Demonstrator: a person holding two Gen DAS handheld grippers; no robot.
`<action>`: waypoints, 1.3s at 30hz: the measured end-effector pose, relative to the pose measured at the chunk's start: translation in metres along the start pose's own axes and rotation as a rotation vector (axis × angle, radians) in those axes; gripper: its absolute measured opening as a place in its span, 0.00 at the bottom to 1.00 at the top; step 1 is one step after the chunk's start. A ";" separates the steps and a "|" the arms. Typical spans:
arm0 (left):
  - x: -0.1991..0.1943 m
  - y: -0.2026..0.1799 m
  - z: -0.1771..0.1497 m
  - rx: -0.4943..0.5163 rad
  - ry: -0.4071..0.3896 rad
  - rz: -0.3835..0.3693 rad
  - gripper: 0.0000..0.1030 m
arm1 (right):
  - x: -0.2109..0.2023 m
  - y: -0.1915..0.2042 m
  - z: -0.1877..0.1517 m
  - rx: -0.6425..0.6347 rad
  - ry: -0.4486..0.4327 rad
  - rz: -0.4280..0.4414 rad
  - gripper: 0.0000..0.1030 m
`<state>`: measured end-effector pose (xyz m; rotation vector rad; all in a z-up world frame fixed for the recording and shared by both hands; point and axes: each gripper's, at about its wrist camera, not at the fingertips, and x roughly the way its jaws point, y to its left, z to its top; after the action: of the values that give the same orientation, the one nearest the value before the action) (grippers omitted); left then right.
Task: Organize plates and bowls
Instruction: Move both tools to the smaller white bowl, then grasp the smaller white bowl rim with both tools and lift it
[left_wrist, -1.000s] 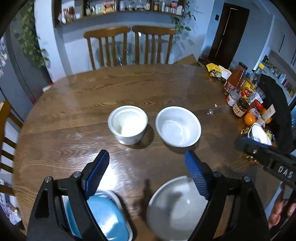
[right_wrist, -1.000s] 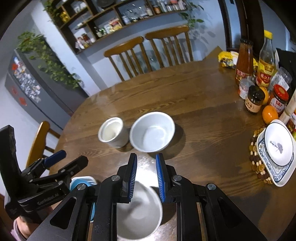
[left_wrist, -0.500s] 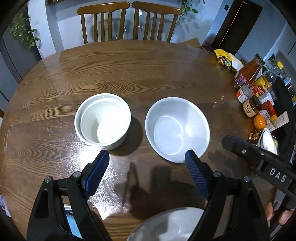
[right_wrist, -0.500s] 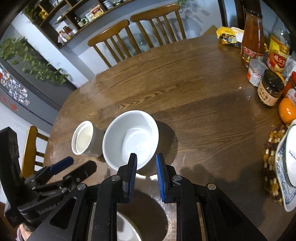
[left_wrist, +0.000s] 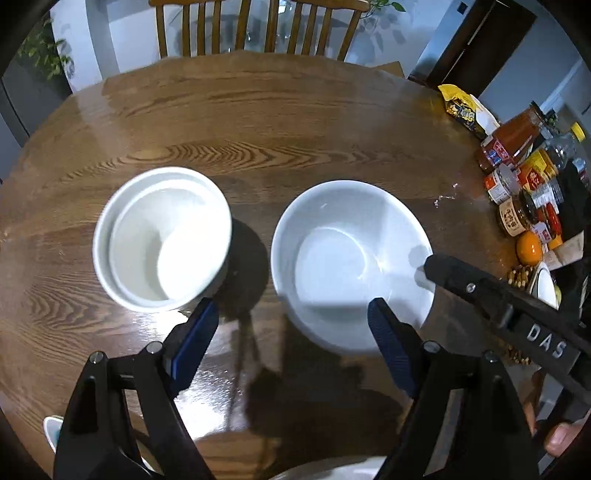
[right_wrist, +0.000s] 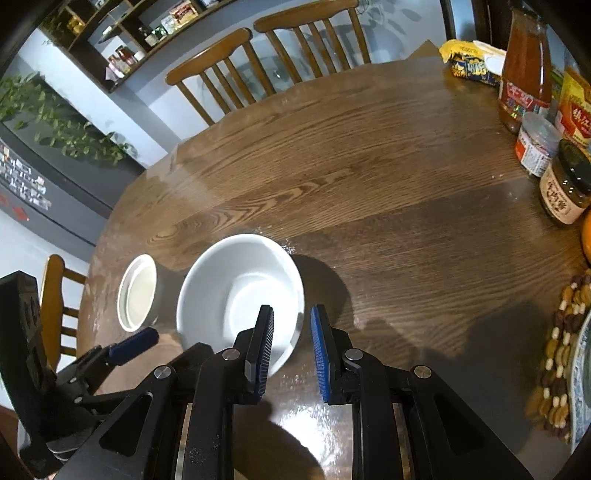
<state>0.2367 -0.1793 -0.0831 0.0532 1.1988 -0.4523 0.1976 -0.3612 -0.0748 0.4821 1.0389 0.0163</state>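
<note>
You're working in a home dining room: the round wooden table (right_wrist: 369, 166) has wooden chairs (right_wrist: 229, 70) beyond it, sauce bottles and jars (right_wrist: 535, 96) crowded at its right edge, and pantry shelves (right_wrist: 147, 33) and trailing plants (right_wrist: 62, 129) behind its far-left side.

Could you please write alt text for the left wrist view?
The open left gripper hovers above a brown wooden table, facing a straight-sided white ceramic bowl and a wide white ceramic bowl, which stand apart.
</note>
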 end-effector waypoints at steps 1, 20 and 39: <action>0.002 0.001 0.001 -0.010 0.006 -0.007 0.74 | 0.003 -0.001 -0.001 0.003 0.007 0.003 0.20; -0.002 -0.007 -0.009 0.064 -0.015 0.003 0.14 | 0.001 -0.001 -0.017 0.013 -0.007 0.042 0.09; -0.088 -0.029 -0.070 0.235 -0.222 0.018 0.15 | -0.084 0.021 -0.068 -0.010 -0.153 0.079 0.09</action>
<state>0.1390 -0.1594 -0.0238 0.2100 0.9234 -0.5670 0.1023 -0.3369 -0.0261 0.5076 0.8688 0.0542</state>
